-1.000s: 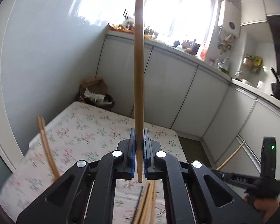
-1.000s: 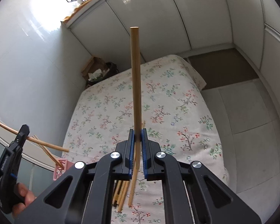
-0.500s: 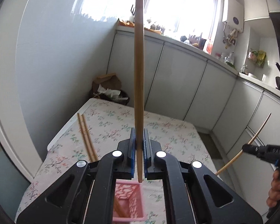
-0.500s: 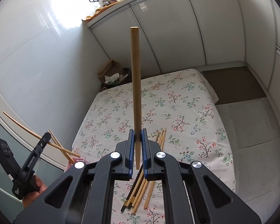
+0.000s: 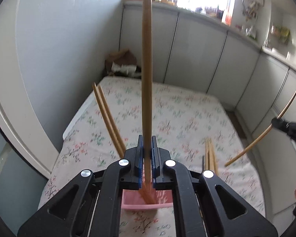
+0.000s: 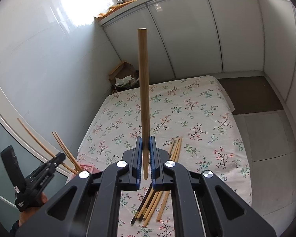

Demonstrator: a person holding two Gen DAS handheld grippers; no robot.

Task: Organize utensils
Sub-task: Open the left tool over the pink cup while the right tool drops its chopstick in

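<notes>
The left tool (image 5: 147,164) has swung across and dipped since a second ago, and the pink basket (image 5: 146,203), out of sight then, now sits right under it, near the front left corner of the floral-clothed surface (image 5: 187,108). Two chopsticks (image 5: 108,118) already stand in that basket, leaning up and to the left. The left tool is clamped tight on a single chopstick (image 5: 147,69), its lower tip just over the basket's opening; whether it touches inside, I cannot tell. Over on the right, the right tool (image 6: 146,164) is squeezed shut on another chopstick (image 6: 143,88), held upright above the cloth. Below it a loose bundle of chopsticks (image 6: 159,187) lies flat on the surface, well apart from the basket.
</notes>
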